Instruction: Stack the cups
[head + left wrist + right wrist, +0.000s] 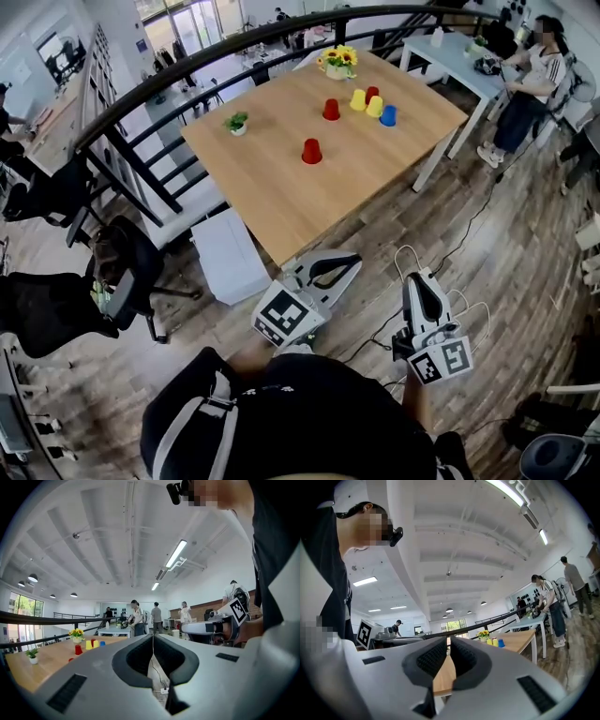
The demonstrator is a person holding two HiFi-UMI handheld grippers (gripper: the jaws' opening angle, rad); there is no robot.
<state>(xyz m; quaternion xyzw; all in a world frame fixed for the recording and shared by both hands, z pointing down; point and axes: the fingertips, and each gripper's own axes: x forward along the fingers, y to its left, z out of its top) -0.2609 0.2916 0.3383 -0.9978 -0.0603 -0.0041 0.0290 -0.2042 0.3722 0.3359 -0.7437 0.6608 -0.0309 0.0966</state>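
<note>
Black office chairs [56,314] stand at the far left on the plank floor [506,234], beside a curved black metal railing [187,70]. A white box-shaped unit [230,255] sits by the near corner of the table [281,197], which has a square top of pale, smooth wood grain on white legs.

On the tabletop, from the left, comes one small green plant [237,122] in a white pot, then six cups. All are smooth, glossy tapered cones: three red, two yellow, one blue. The lone red cup [311,150] stands apart near the middle of the table. The second red cup [331,110] is farther back. To its right, four stand close together: the first yellow cup [358,99], the third red cup [372,94], the second yellow cup [375,106] and the blue cup [387,115]. Every cup stands upside down, with its wide rim on the wood, its narrow base pointing up and its long axis vertical. None sits on another. One pot of yellow sunflowers [337,61] stands behind them at the far edge.

Both grippers hang low over the floor, well short of the table. The left gripper [352,260] is white moulded plastic with textured black pads and points toward the table; its jaws are pressed together with nothing between them. The right gripper [415,275] has the same build, and its jaws are likewise closed and empty. Each carries one marker cube.

At the far right a person [530,89] sits at a white table [459,58].
</note>
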